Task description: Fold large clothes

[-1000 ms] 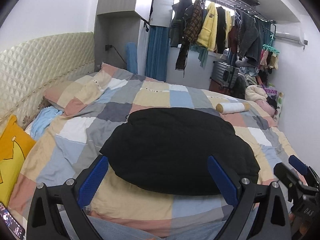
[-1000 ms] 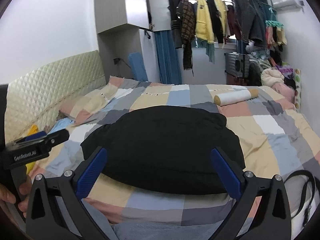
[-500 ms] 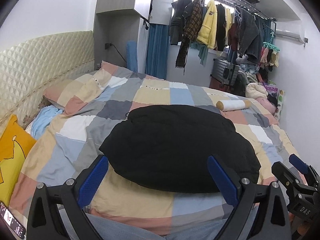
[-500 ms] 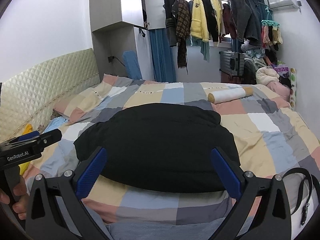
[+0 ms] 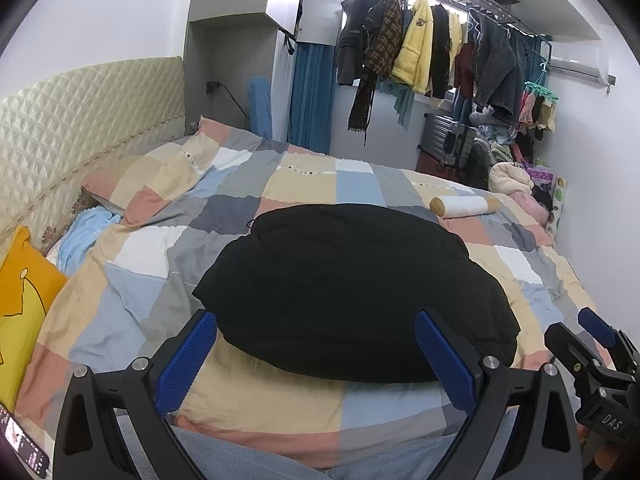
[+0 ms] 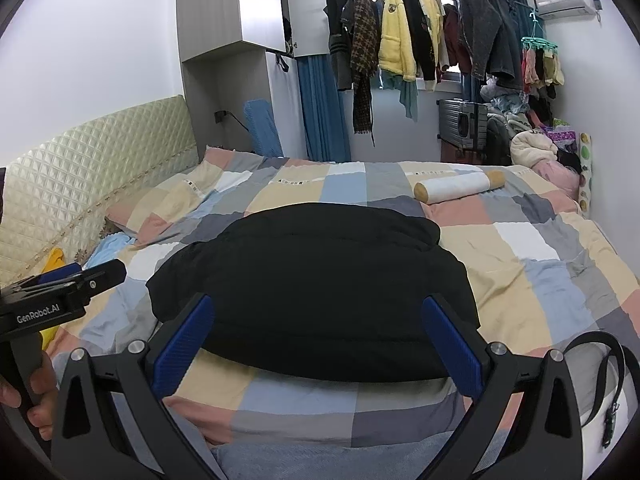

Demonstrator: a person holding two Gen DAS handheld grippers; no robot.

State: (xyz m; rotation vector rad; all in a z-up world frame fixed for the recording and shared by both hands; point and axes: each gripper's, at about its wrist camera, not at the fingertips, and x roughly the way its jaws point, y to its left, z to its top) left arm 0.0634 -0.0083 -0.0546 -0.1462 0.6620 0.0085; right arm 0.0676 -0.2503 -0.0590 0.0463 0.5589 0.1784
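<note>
A black padded garment lies folded into a thick rounded bundle in the middle of the patchwork bedcover. My left gripper is held open just short of the bundle's near edge, with nothing between its blue pads. My right gripper is open too, level with the same near edge and holding nothing. In the left wrist view the right gripper shows at the right edge. In the right wrist view the left gripper shows at the left edge, held by a hand.
A white bolster lies beyond the bundle. A patchwork pillow, blue cloth and a yellow cushion lie by the quilted headboard. A black strap lies at the near right. Hanging clothes and a suitcase stand behind the bed.
Both grippers have risen and drawn back a little from the bundle. The garment has not moved and both grippers stay open.
</note>
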